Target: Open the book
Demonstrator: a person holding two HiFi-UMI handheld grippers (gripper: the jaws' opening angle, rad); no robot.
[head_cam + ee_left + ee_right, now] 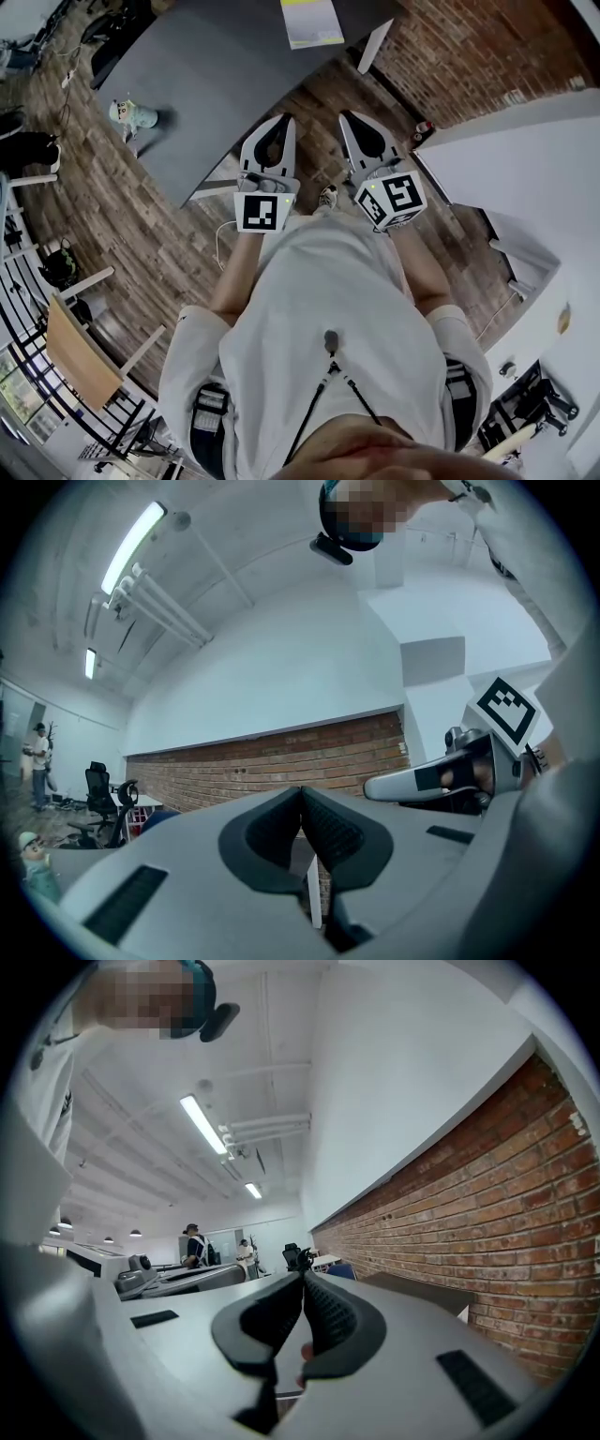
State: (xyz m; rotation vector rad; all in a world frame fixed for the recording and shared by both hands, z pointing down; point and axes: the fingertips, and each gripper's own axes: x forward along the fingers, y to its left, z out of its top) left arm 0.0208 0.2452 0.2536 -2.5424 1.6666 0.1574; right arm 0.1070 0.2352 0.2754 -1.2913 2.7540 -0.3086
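Observation:
In the head view, the book (pixel 312 21), closed with a pale green and white cover, lies at the far edge of the dark grey table (pixel 216 75). Neither gripper view shows it. I hold both grippers side by side at chest height, short of the table's near edge and pointing roughly level towards it. My left gripper (pixel 281 120) (pixel 301 791) is shut with nothing between its pads. Beside it, my right gripper (pixel 349 116) (pixel 302 1276) is also shut and empty. Each gripper shows in the other's view: the right gripper (pixel 431 778) and the left gripper (pixel 173 1282).
A small figurine (pixel 131 114) stands at the table's left edge. A brick wall (pixel 487 1213) runs along the right, with a white counter (pixel 525 169) beside me. Wood floor (pixel 141 234) lies below. Office chairs (pixel 98 794) and a person (pixel 194 1241) are far off.

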